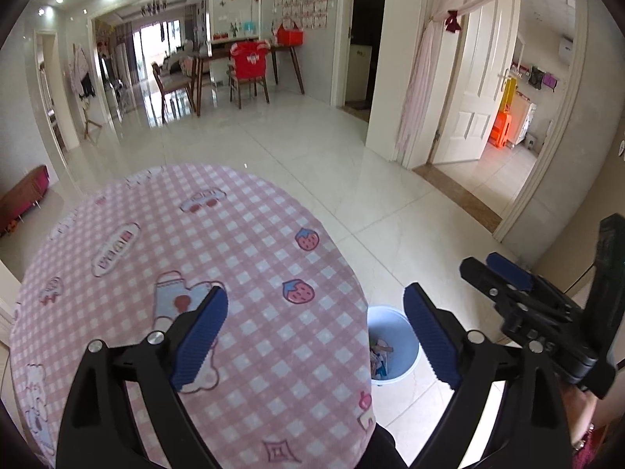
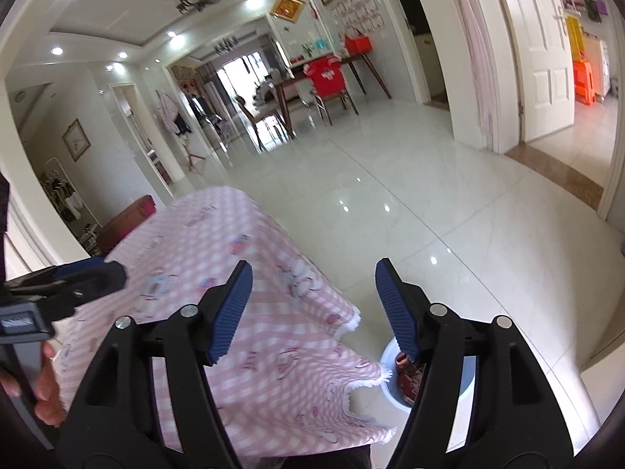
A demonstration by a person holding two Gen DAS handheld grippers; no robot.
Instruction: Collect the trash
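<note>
A light blue trash bin stands on the floor by the right edge of a table with a pink checked cloth. Scraps of trash lie inside it. My left gripper is open and empty above the table's right edge, over the bin. The right gripper shows at the right of the left wrist view, open. In the right wrist view my right gripper is open and empty above the cloth's corner, with the bin just below its right finger and reddish trash inside.
Glossy white tile floor stretches ahead. A dining table and chairs with a red cover stand far off. A white door and doorway are at the right. A dark red bench stands at the left wall.
</note>
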